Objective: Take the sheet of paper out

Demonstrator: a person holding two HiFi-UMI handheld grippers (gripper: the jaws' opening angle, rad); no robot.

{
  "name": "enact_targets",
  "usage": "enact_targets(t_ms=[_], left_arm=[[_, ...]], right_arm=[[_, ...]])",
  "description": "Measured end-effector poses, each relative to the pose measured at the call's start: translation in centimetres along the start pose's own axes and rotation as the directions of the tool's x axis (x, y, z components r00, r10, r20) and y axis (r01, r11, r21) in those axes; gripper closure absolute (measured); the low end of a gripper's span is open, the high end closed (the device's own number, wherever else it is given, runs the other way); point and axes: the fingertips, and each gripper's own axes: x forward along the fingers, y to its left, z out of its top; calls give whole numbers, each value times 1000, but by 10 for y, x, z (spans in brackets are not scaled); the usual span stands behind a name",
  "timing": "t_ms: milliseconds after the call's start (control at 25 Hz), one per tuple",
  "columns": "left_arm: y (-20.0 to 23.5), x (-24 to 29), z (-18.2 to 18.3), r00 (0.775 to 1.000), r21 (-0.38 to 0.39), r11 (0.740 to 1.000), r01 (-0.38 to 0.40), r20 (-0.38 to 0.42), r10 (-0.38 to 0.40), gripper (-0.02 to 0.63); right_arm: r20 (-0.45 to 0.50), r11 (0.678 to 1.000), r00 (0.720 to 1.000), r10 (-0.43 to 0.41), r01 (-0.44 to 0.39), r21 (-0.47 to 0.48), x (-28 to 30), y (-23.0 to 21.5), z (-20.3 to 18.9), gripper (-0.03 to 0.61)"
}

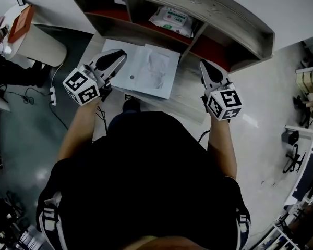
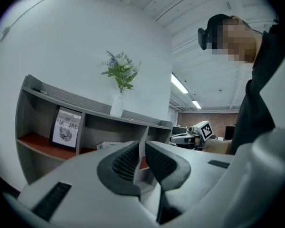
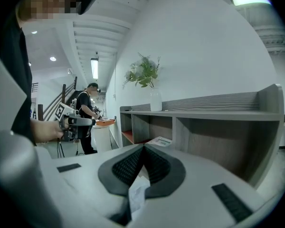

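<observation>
A white sheet of paper (image 1: pixel 126 66) lies on the pale desk (image 1: pixel 190 95), and a clear, crinkled sleeve (image 1: pixel 159 72) overlaps its right part. My left gripper (image 1: pixel 119 55) reaches level over the sheet's left side. In the left gripper view this gripper (image 2: pixel 142 148) is shut on a thin white edge of the sheet (image 2: pixel 142 152) that stands upright between its pads. My right gripper (image 1: pixel 204 65) hovers to the right of the sleeve, apart from it. Seen from its own camera, the right gripper (image 3: pixel 142 149) has its pads together. A white scrap (image 3: pixel 137 194) shows behind them; I cannot tell what it is.
A grey shelf unit (image 1: pixel 224 14) with red-floored compartments backs the desk. A pack of wipes (image 1: pixel 172 20) lies in one compartment, a framed print (image 2: pixel 66 127) stands in another, and a vase of flowers (image 2: pixel 118 103) is on top. Another person (image 3: pixel 88 118) stands by a far counter.
</observation>
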Motion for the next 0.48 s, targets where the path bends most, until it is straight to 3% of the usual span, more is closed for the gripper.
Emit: enact_targets(t_ms=[480], left_arm=[[59, 10, -10, 1000, -23, 999, 30, -1, -30, 563]], right_arm=[[-60, 999, 998, -33, 34, 12, 48, -4, -7, 565]])
